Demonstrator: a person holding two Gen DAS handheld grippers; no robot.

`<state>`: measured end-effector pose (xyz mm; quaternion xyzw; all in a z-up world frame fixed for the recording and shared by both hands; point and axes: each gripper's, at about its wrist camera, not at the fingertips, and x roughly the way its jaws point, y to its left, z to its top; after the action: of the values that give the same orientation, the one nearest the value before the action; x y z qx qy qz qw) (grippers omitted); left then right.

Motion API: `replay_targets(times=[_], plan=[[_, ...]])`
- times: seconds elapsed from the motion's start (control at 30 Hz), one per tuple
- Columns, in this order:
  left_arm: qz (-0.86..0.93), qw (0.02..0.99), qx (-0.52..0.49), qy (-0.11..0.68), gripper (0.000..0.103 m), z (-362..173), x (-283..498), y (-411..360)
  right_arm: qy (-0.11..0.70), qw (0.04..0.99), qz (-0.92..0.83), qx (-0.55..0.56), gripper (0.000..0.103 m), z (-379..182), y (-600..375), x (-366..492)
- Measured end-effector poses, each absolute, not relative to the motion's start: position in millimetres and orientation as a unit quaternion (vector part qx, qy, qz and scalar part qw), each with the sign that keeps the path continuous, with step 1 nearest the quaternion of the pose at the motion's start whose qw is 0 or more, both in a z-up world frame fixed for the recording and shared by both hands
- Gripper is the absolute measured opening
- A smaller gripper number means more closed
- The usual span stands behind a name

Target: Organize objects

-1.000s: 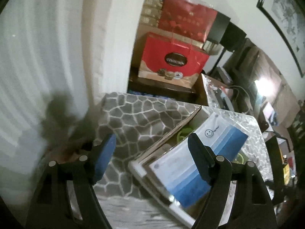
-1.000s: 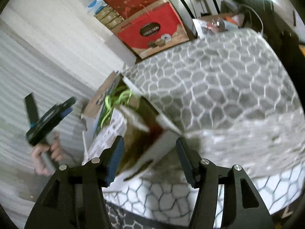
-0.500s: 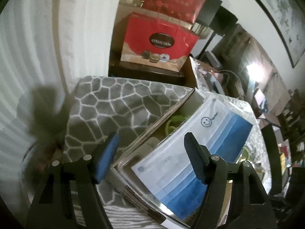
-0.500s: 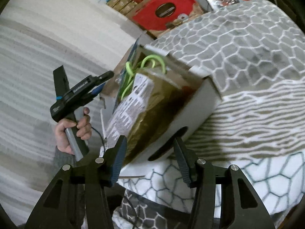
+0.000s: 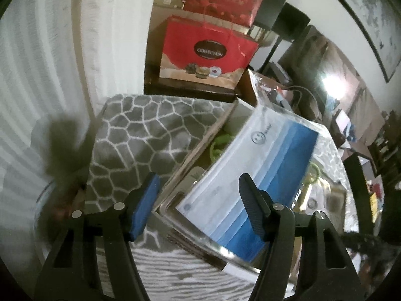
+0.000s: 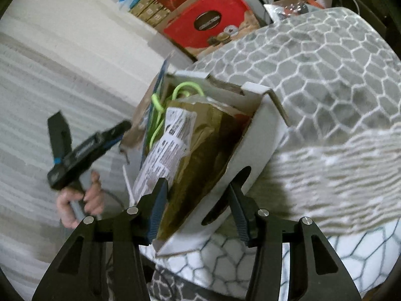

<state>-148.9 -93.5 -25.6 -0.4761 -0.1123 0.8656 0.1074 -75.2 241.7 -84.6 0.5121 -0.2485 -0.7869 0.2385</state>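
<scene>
Left wrist view: left gripper [image 5: 198,200] at bottom centre, jaws spread apart, nothing between the pads. One blue finger pad [image 5: 145,204] sits over the grey honeycomb-pattern blanket [image 5: 140,135]; the other finger overlaps the face-mask pack.

One open white cardboard box [image 5: 240,107] lies on the blanket, centre to lower right of frame. Contents visible here: one clear-wrapped pack of blue-and-white face masks [image 5: 253,175] lying on top, tilted; one green cord [image 5: 220,143] showing beneath it at centre.

Right wrist view: right gripper [image 6: 198,208] at bottom centre, jaws apart, straddling the near corner of the same box [image 6: 260,130]; cannot tell whether the pads touch the cardboard. Box end wall has one oval hand-hole, just beside the right-hand finger. Inside the box: one olive-gold foil bag [image 6: 200,155] with one white printed label, standing tilted; one green cord [image 6: 163,105] looped behind it, upper centre.

The person's left hand [image 6: 80,200] at left edge of the frame holds the other gripper's handle, clear of the box.

Background, upper centre of both views: two red gift bags [image 5: 208,50], one stacked behind the other, and a stack of small tan boxes [image 6: 147,12], count unclear.
</scene>
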Motion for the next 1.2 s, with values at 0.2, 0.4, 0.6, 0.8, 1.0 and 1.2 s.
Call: replay_targets(times=[0.2, 0.4, 0.6, 0.8, 1.0, 1.2], plan=[[0.851, 0.135, -0.483, -0.156, 0.061, -24.7, -131.0, -89.7, -0.257, 0.21, -0.797, 0.505, 0.049, -85.3, 258.9, -106.1], [0.848, 0.14, -0.485, -0.164, 0.061, -22.2, -109.4, -72.4, -0.225, 0.199, -0.806, 0.51, 0.047, -82.1, 261.2, -130.6], [0.844, 0.128, -0.493, -0.166, 0.06, -17.9, -90.7, -59.8, -0.201, 0.196, -0.806, 0.521, 0.047, -84.4, 266.8, -142.2], [0.844, 0.13, -0.497, -0.153, 0.06, -16.8, -77.7, -49.4, -0.191, 0.194, -0.805, 0.528, 0.047, -85.2, 273.7, -147.6], [0.849, 0.126, -0.495, -0.137, 0.06, -18.0, -75.6, -44.4, -0.176, 0.191, -0.81, 0.526, 0.047, -83.4, 272.3, -141.5], [0.86, 0.117, -0.481, -0.126, 0.06, -12.9, -75.7, -47.9, -0.157, 0.171, -0.826, 0.513, 0.047, -70.8, 273.9, -131.9]])
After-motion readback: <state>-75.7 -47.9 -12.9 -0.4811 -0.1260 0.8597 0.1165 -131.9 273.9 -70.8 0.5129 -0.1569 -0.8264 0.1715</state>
